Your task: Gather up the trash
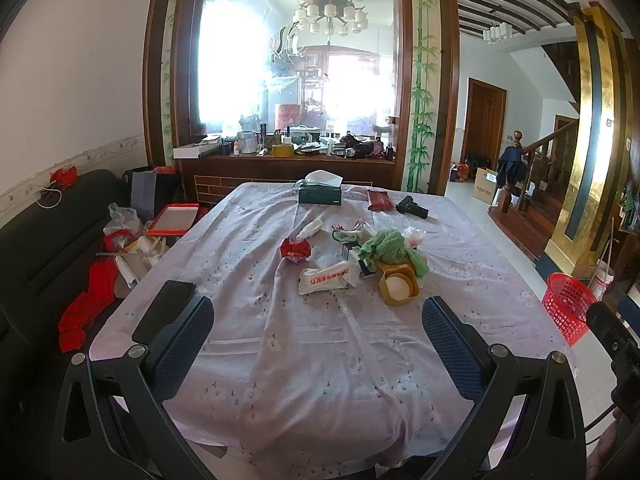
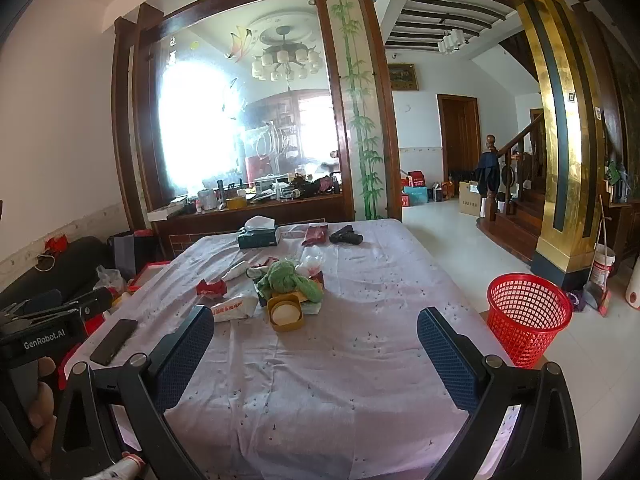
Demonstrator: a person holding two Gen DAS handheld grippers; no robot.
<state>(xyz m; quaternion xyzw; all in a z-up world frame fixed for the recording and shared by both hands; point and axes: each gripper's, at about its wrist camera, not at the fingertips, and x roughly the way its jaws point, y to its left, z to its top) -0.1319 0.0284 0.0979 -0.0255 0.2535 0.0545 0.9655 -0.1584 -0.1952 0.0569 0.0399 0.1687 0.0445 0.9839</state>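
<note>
Grippers came nearest: left gripper (image 1: 318, 344) and right gripper (image 2: 316, 344) both hung over the table's (image 1: 320, 380) near edge, jaws wide and empty. One phone (image 1: 163, 312) lay at the left edge. Mid-table sat the trash: one crumpled white wrapper (image 1: 328, 277) with red print, one red wrapper (image 1: 295, 249), a green cloth (image 1: 390, 247) partly hiding small boxes. One red basket (image 2: 527, 313) stood on the floor off the right edge.

"GenRobot.AI" on left tool (image 2: 44, 334), red print on white wrapper (image 1: 328, 278) unreadable
</note>
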